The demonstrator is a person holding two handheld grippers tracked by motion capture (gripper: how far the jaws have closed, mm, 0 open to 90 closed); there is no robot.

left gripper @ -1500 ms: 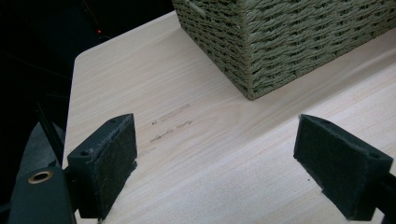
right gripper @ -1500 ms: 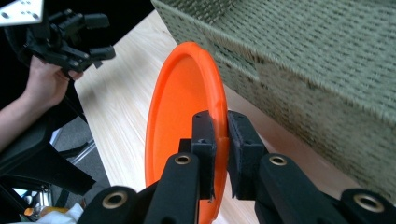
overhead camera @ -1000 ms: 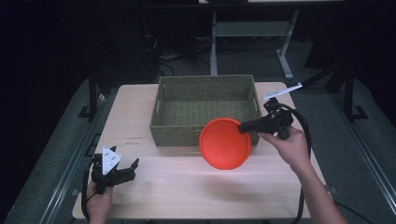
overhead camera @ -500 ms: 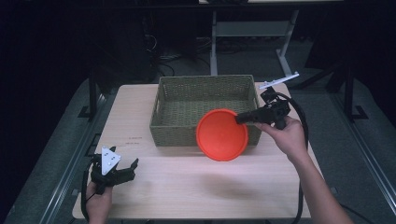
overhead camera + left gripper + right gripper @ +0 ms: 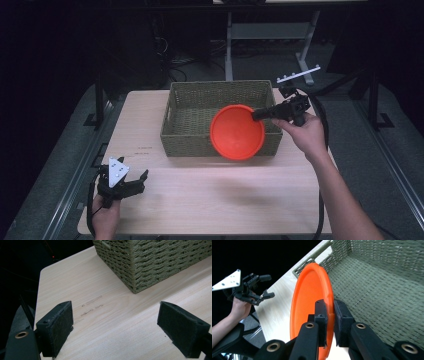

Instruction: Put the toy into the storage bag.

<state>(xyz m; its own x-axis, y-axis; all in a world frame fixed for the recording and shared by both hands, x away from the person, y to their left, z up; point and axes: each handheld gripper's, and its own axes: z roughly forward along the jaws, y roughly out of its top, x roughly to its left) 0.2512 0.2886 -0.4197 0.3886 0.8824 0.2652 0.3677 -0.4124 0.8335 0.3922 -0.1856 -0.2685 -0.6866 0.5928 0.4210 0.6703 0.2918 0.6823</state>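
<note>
An orange plate hangs tilted above the front rim of the woven green basket, over its right half. My right gripper is shut on the plate's right rim. In the right gripper view the plate stands on edge, its rim pinched between the two black pads, with the basket floor beyond. My left gripper rests at the table's front left corner, open. In the left gripper view its pads stand wide apart over bare wood, nothing between them.
The basket holds nothing that I can see. The light wood table spreads in front of it. A metal stand and cables lie on the dark floor behind. The left gripper and its hand appear far off in the right gripper view.
My right gripper has carried the plate up and back, from the table in front of the basket to above the basket's front rim. The left gripper has stayed put.
</note>
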